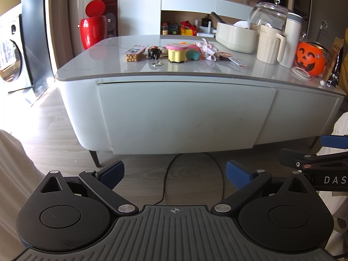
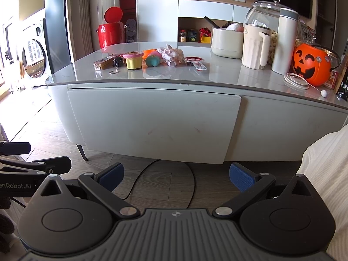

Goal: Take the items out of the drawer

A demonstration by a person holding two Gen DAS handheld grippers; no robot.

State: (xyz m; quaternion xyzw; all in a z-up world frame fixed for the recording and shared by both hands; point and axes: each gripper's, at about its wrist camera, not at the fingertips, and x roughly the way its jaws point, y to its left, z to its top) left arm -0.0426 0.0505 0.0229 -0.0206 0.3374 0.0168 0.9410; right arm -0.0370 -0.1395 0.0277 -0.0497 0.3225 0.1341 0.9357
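Note:
A pale grey low table has a wide drawer front [image 1: 182,115] [image 2: 152,121] that stands shut, flush under the tabletop. Small items lie in a row on top: a snack pack [image 1: 134,54], a black keychain figure [image 1: 154,53], a yellow cup with a pink lid [image 1: 176,52] [image 2: 133,60], a teal toy [image 1: 193,54] and crumpled pink cloth [image 1: 206,49]. My left gripper [image 1: 175,174] hangs open, low over the floor, well short of the drawer. My right gripper [image 2: 176,175] is open too, beside it, empty.
On the table's right stand a cream pot [image 1: 236,37], a cream jug [image 1: 269,45], a white flask [image 1: 291,39], a glass jar [image 1: 267,13] and an orange pumpkin bucket [image 1: 310,58]. A black cable [image 1: 165,184] loops on the wooden floor. A red bin [image 1: 93,30] stands behind.

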